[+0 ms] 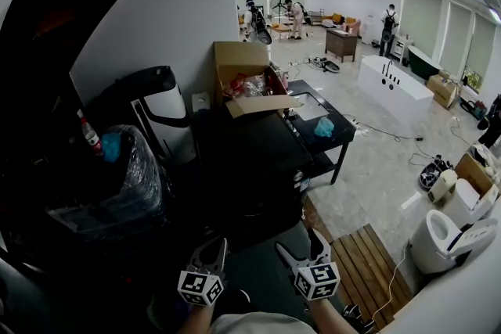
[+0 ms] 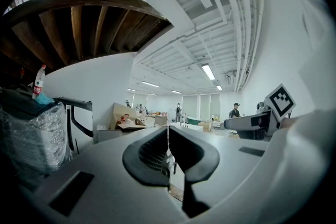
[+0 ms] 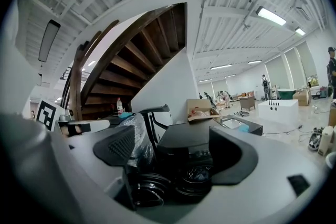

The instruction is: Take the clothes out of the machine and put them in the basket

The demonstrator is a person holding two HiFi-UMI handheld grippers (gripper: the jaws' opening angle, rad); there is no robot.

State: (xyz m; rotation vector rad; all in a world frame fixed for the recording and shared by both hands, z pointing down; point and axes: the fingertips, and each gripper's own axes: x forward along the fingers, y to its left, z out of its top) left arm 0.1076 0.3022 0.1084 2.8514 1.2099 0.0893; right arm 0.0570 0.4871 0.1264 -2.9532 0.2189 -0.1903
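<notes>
Since no clothes show in any view, they're presumably inside the black machine (image 1: 246,160) straight ahead. Its round front opening faces the right tongs (image 3: 176,147), which are released with nothing between them. Left tongs (image 2: 168,139) are clenched and empty. Risks: a blind reach into the dark drum could miss or snag fabric on the rim, and the left can't grab until it opens. Count: two tongs, one machine, one cardboard box (image 1: 249,82), one bottle (image 1: 89,133), zero clothes, no basket I can identify.

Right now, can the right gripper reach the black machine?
Probably yes: the right gripper is open and points straight at the black machine, with nothing showing between them. It does not touch it yet.
</notes>
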